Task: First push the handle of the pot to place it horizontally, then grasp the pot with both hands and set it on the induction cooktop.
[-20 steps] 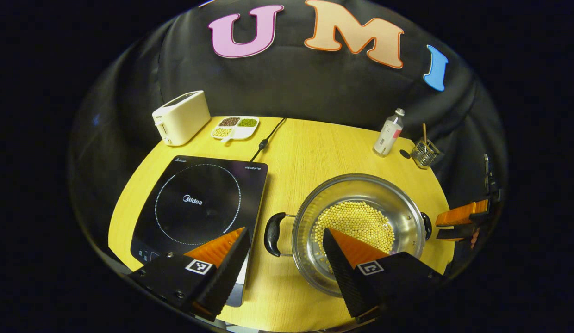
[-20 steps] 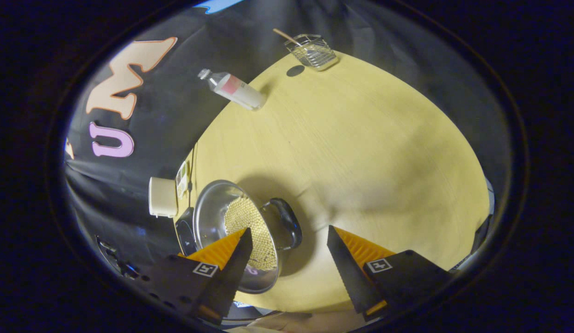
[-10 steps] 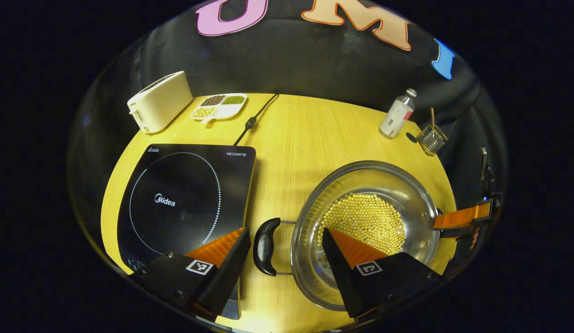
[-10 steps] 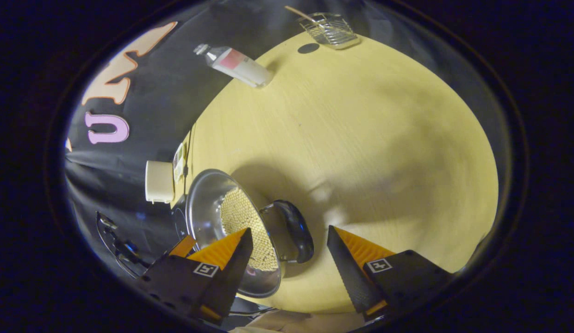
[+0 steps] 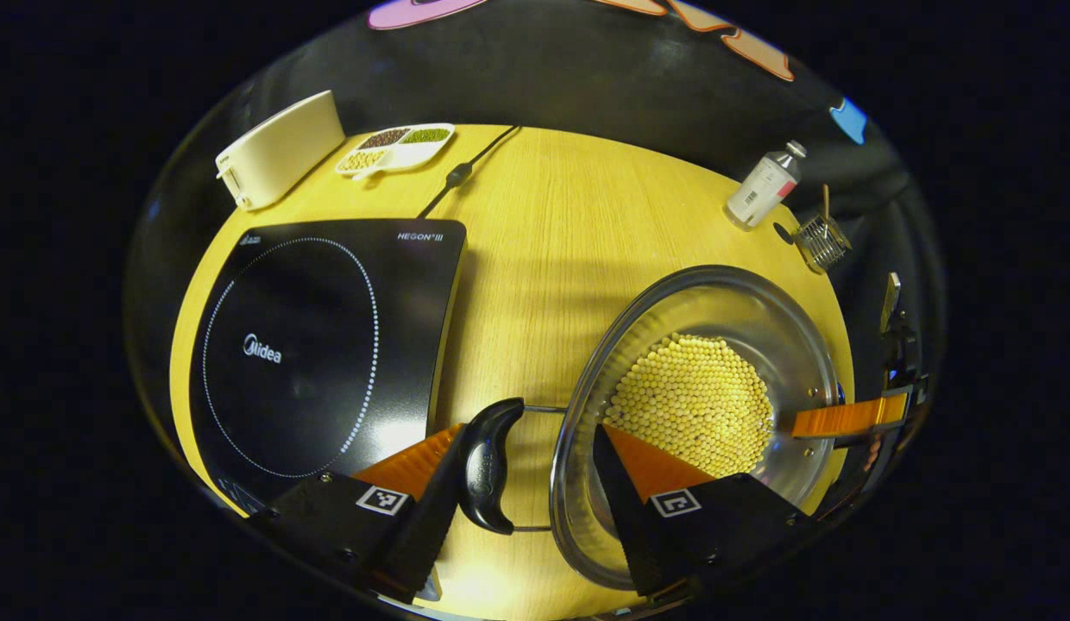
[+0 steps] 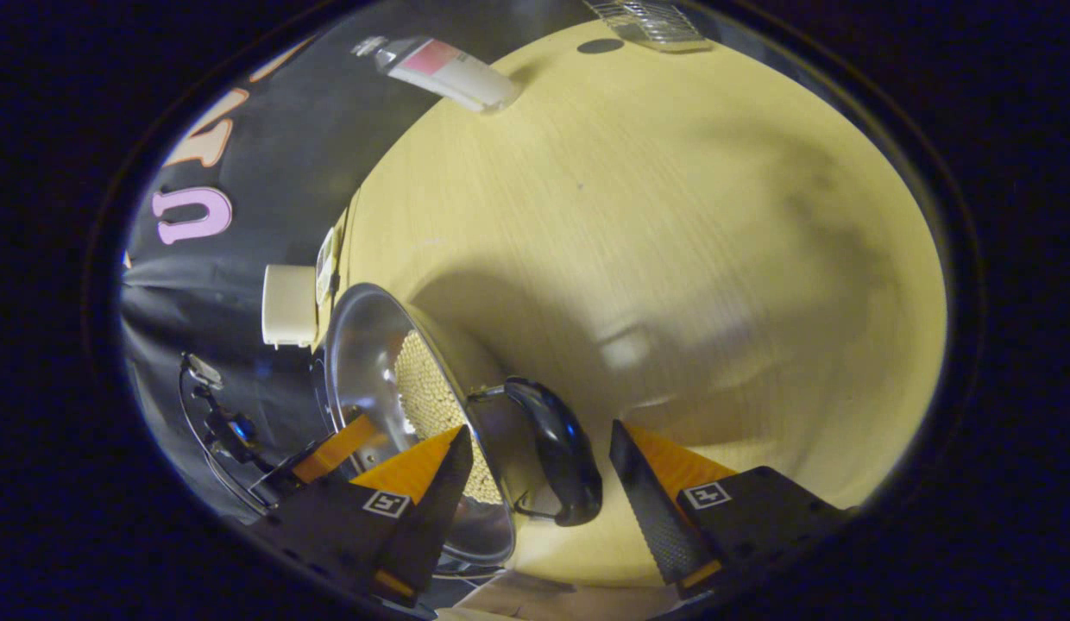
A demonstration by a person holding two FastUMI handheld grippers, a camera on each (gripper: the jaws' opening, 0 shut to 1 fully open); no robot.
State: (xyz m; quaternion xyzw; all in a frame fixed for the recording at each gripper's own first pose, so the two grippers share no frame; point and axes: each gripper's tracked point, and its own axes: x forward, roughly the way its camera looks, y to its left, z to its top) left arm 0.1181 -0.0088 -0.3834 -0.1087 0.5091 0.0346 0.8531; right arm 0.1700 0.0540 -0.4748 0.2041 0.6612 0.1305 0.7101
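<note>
Handles first: in the left gripper view my left gripper (image 5: 522, 470) has its two fingers spread wide, with the pot's left handle (image 5: 487, 466) sitting between them, close against the left-hand finger, and I cannot tell whether that finger touches it. The other finger reaches over the rim toward the soybeans (image 5: 690, 401). Nothing is clamped. In the right gripper view my right gripper (image 6: 539, 470) is likewise wide open, the right handle (image 6: 557, 448) lying in the gap with neither finger pressing on it.

I judge the first step done: the two handles sit roughly on a left-to-right line across the steel pot (image 5: 708, 297), one presented to each gripper. The two-handed grasp is what I am setting up now, and it is not yet made. Closing both grippers, lifting and carrying are all left.

Beyond the fingers, the pot rests on the wooden table (image 5: 552, 241), to the right of the induction cooktop (image 5: 319, 336) and apart from it, and the cooktop's glass carries nothing. Farther back stand a toaster (image 5: 280, 151), a divided dish of beans (image 5: 397, 147), a small bottle (image 5: 764, 185) and a wire holder (image 5: 822, 241).
</note>
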